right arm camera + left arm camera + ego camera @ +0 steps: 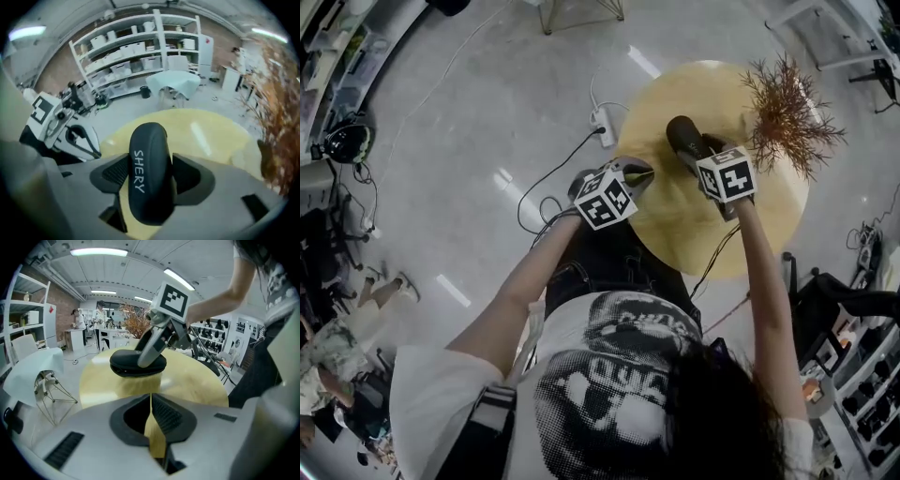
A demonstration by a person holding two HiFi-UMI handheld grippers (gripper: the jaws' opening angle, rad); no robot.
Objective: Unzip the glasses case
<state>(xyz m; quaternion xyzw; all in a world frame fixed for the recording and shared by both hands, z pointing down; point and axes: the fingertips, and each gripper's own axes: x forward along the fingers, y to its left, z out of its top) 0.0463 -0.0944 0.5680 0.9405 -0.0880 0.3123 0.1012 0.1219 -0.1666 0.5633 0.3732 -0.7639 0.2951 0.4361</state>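
A black glasses case (148,171) with white lettering on its lid is clamped between the jaws of my right gripper (149,176), held above the round yellow table (712,225). From the head view the case (682,135) sticks out ahead of the right gripper (705,155) toward the table's far side. In the left gripper view the case (137,363) hangs over the tabletop under the right gripper's fingers (152,345). My left gripper (151,420) is shut with nothing between its jaws, a short way from the case at the table's near-left edge (637,174).
A dried reddish-brown branch plant (787,112) stands at the table's right side. A power strip with cables (602,127) lies on the floor left of the table. Shelves with white boxes (136,51) line the far wall.
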